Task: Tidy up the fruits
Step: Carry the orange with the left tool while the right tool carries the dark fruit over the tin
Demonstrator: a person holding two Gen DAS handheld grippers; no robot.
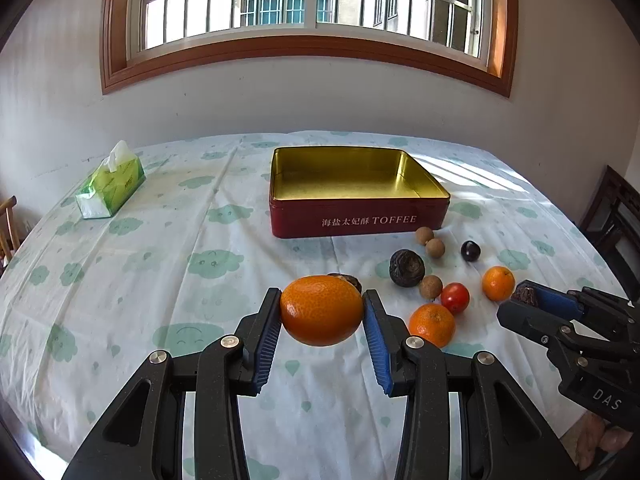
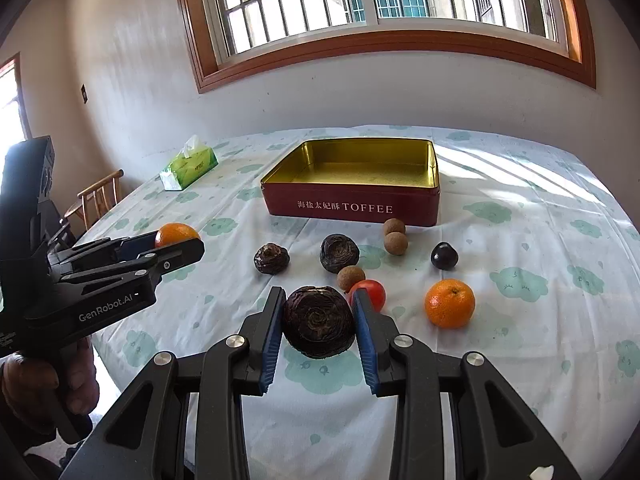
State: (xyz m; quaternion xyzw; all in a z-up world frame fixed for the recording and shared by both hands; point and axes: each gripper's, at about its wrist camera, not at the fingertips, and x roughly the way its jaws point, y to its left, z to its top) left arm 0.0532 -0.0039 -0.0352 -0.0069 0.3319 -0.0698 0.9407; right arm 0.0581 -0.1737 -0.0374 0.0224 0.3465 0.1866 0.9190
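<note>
Two fruits are held clear of the table (image 1: pixel 120 280) at once, while the tin (image 1: pixel 400 216) stands open and unfilled at the far side, near the middle of the cloth. A tissue pack (image 1: pixel 110 188) lies well apart to its left.

The orange (image 1: pixel 322 310) is clamped by the left gripper (image 1: pixel 322 312), jaws drawn narrow onto its two sides, pads pressed at the widest part. It is judged fairly heavy, firm but slightly yielding, with a smooth, waxy skin that could slip; a hold across the middle, as taken here, is best suited to it.

The dark fruit (image 2: pixel 319 322), wrinkled and ridged, is held in the right gripper (image 2: pixel 319 322), jaws likewise narrow and closed on its flanks. It is judged light, dry and stiff, with a rough surface that is unlikely to slide; too hard a squeeze might crack it.

Loose fruits are left on the cloth between grippers and tin: two smaller oranges (image 1: pixel 432 325), two more dark fruits (image 2: pixel 339 253), a tomato (image 1: pixel 455 297), a plum (image 2: pixel 444 255), and three brown longans (image 2: pixel 395 243), small, round and likely to roll when touched.
</note>
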